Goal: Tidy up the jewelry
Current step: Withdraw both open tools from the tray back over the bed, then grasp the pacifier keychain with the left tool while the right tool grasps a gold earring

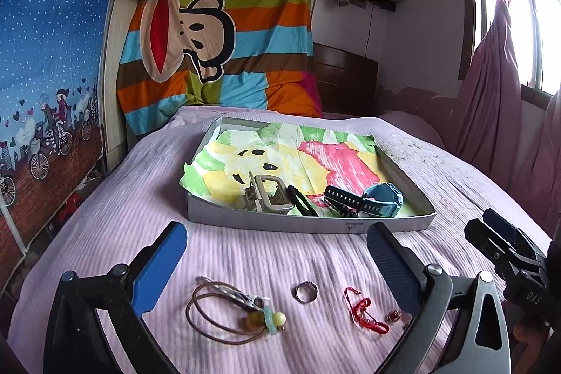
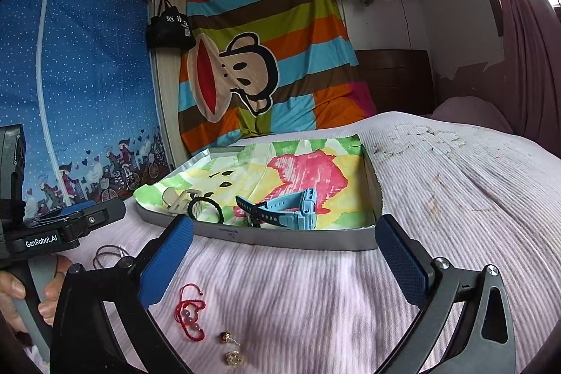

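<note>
Both my left gripper [image 1: 277, 265] and right gripper [image 2: 284, 263] hang empty, fingers spread wide, between pieces. The tray [image 1: 308, 224] already holds the watch [image 1: 380, 198] (and clips). Next I'd close on the ring [image 1: 306, 292], lying flat on the bedspread [image 1: 266, 255], a thin, fiddly target.

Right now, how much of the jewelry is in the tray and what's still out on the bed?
Done: the blue watch, black hair tie and beige clip lie in the tray. In hand: nothing; both the left tongs and right tongs are open. Left: cord necklace, ring, red bracelet, earrings.
</note>
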Motion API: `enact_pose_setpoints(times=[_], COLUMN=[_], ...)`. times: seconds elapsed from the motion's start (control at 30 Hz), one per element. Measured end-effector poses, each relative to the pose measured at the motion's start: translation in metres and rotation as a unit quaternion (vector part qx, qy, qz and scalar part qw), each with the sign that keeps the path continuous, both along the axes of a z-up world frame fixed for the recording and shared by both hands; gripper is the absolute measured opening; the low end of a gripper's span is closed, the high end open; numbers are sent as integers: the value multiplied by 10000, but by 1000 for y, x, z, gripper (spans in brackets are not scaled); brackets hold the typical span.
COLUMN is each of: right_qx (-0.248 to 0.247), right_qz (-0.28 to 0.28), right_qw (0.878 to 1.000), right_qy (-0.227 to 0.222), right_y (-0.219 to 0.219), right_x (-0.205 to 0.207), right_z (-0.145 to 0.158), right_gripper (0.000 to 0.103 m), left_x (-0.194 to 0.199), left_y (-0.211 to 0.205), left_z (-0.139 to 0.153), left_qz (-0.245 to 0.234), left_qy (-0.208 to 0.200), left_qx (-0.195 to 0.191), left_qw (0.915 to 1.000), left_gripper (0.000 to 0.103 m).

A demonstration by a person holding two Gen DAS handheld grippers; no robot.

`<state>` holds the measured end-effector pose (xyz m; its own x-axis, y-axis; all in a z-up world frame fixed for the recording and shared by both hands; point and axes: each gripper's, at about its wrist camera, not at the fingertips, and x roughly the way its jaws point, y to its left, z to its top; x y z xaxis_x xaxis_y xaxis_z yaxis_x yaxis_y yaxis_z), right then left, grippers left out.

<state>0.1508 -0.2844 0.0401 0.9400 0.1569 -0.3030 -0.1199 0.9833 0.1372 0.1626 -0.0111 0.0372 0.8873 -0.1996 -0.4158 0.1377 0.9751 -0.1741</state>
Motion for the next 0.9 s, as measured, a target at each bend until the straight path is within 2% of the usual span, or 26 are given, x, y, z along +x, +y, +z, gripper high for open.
enact_pose_setpoints(times=[0.13,0.47,0.77,0.9], right_qx=[-79,-301,-622,-736], right_qz=[87,289,416,451], right_qw=[9999,9990,9972,9962], right_qy=[-65,-158,-73,76], right_y=[2,11,19,23], right_x=[-14,-48,-65,-64], right_z=[1,-4,-10,-13], right_gripper=[102,102,102,102], left_x=[-14,-47,-46,-37], left_y=[7,15,23,22], left_z=[-2,-11,-22,-35], left_qz=[5,23,-45,24], left_qy=[-7,14,417,800], left_qx=[-46,240,222,353], left_qw=[10000,9997,9989,9962], left_gripper=[103,103,103,103])
